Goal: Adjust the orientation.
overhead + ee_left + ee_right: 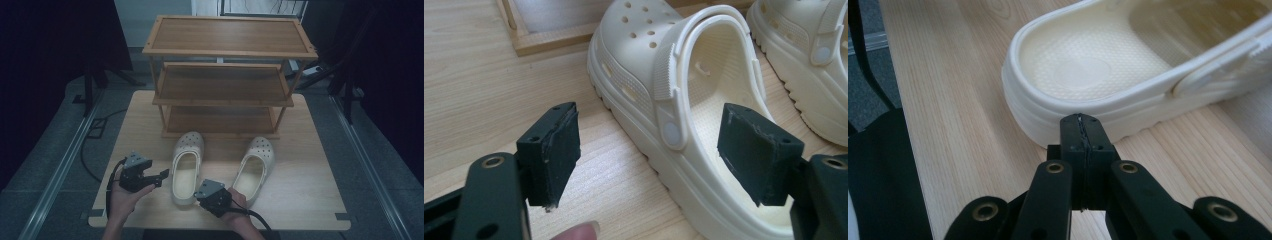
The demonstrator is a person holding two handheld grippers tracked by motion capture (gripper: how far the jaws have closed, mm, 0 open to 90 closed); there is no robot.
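Note:
Two cream clogs stand toes-forward on the wooden table [310,200]. The left clog [187,165] is beside my left gripper [162,176], which points at its outer side from the left. In the left gripper view this gripper [651,155] is open, with the clog's [659,65] side wall just beyond the gap and no pad touching it. My right gripper [200,195] sits at the same clog's heel. In the right gripper view its jaws [1081,122] are shut on nothing, their tip at or just short of the heel rim [1083,75]. The right clog [257,162] lies untouched.
A three-tier wooden shelf rack [225,52] stands at the back of the table, its bottom frame [554,40] just beyond the clogs' toes. The table's near edge and dark floor lie close behind both hands. Metal rails run along the floor on both sides.

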